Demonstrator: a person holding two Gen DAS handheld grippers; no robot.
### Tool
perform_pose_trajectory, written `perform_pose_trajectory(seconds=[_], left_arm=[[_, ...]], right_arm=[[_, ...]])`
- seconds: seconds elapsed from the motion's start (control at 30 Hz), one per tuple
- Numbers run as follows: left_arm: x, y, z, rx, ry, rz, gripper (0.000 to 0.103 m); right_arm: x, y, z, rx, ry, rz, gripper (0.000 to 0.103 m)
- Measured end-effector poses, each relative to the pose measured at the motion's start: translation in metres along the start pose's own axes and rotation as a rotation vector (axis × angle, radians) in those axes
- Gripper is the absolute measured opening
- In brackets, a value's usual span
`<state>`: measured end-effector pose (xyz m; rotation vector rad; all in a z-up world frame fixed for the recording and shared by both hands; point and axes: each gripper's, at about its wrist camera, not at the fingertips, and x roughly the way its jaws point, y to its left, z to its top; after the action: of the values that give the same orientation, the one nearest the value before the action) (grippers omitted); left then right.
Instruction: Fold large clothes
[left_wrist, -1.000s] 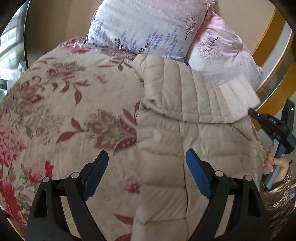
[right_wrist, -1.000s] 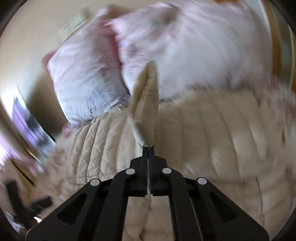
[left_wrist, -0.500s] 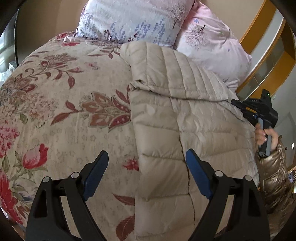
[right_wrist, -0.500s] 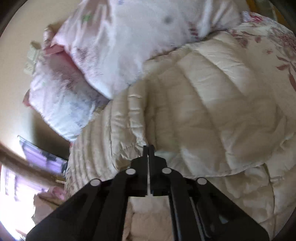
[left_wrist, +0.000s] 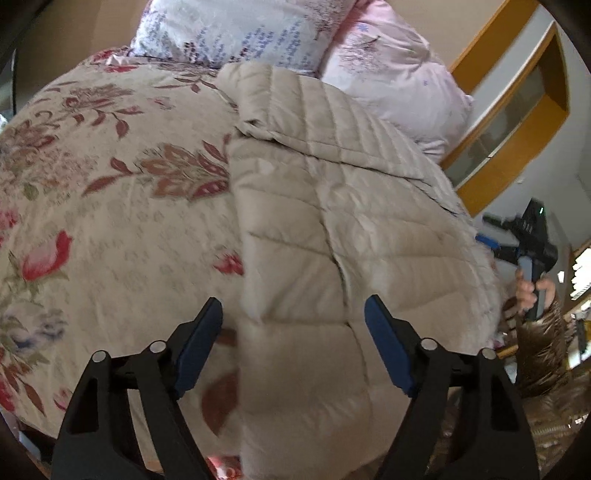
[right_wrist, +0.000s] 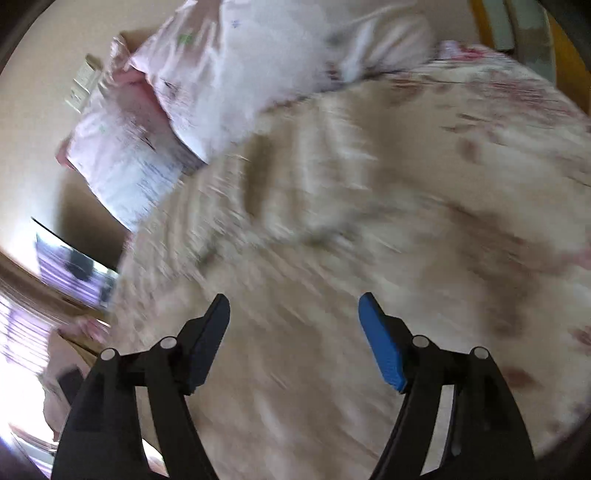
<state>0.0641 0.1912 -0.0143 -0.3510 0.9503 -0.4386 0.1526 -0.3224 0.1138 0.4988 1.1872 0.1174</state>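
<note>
A beige quilted down jacket (left_wrist: 332, 221) lies on the flowered bedspread (left_wrist: 92, 184), its sleeve folded across the top near the pillows. My left gripper (left_wrist: 293, 343) hovers over the jacket's near left edge; its jaws are closing, apart from the fabric and gripping nothing. In the left wrist view my right gripper (left_wrist: 495, 240) shows at the bed's right side, held by a hand (left_wrist: 532, 291). In the blurred right wrist view the right gripper (right_wrist: 293, 332) is opening above the jacket (right_wrist: 295, 229), with nothing pinched between its blue pads.
Two pale patterned pillows (left_wrist: 266, 29) lean at the head of the bed. A wood-framed cabinet (left_wrist: 517, 110) stands to the right. A sleeve of shiny bronze fabric (left_wrist: 543, 369) is at the lower right. A bright window (right_wrist: 22, 332) is on the left of the right wrist view.
My right gripper let go of the jacket sleeve, opened, and swung away toward the bed's right side. The sleeve now lies flat across the jacket. My left gripper moved nearer the jacket and narrowed slightly.
</note>
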Motion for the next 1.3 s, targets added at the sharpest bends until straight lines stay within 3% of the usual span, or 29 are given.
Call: perform_pose_trajectory(seconds=[0.07, 0.23, 0.33, 0.4, 0.67, 0.73, 0.77, 0.87, 1.0, 1.07, 1.17, 1.23, 1.3], left_arm=[[-0.002, -0.002, -0.007, -0.006, 0.007, -0.039, 0.073], [-0.008, -0.006, -0.023, -0.019, 0.016, -0.105, 0.069], [-0.012, -0.007, -0.031, -0.038, 0.023, -0.129, 0.067], [-0.014, -0.008, -0.035, -0.046, 0.03, -0.143, 0.066], [-0.015, -0.016, -0.044, -0.062, 0.05, -0.223, 0.057], [-0.013, -0.013, -0.047, -0.063, 0.067, -0.203, 0.053], [-0.013, -0.01, -0.048, -0.065, 0.067, -0.199, 0.049], [-0.017, -0.003, -0.05, -0.09, 0.057, -0.205, 0.049], [-0.021, -0.004, -0.057, -0.063, 0.059, -0.207, 0.049], [-0.022, -0.004, -0.06, -0.055, 0.064, -0.222, 0.049], [-0.018, -0.004, -0.066, -0.044, 0.094, -0.232, 0.049], [-0.014, -0.006, -0.071, -0.032, 0.117, -0.225, 0.049], [-0.012, -0.007, -0.073, -0.031, 0.127, -0.238, 0.041]], right_arm=[[-0.021, -0.023, -0.018, -0.001, 0.017, -0.072, 0.073], [-0.038, -0.074, -0.049, 0.065, 0.098, -0.134, 0.073], [-0.039, -0.087, -0.064, 0.074, 0.135, -0.068, 0.073], [-0.038, -0.088, -0.07, 0.077, 0.18, 0.024, 0.073], [-0.036, -0.092, -0.089, 0.008, 0.257, 0.181, 0.07], [-0.04, -0.095, -0.092, -0.011, 0.261, 0.193, 0.063], [-0.043, -0.098, -0.096, -0.023, 0.261, 0.199, 0.062], [-0.047, -0.1, -0.103, -0.043, 0.271, 0.174, 0.062], [-0.041, -0.108, -0.118, -0.047, 0.302, 0.179, 0.072], [-0.034, -0.111, -0.124, -0.041, 0.296, 0.223, 0.077], [-0.02, -0.114, -0.13, -0.022, 0.311, 0.256, 0.077], [-0.015, -0.111, -0.135, -0.039, 0.331, 0.286, 0.044], [-0.017, -0.098, -0.139, -0.078, 0.326, 0.33, 0.023]])
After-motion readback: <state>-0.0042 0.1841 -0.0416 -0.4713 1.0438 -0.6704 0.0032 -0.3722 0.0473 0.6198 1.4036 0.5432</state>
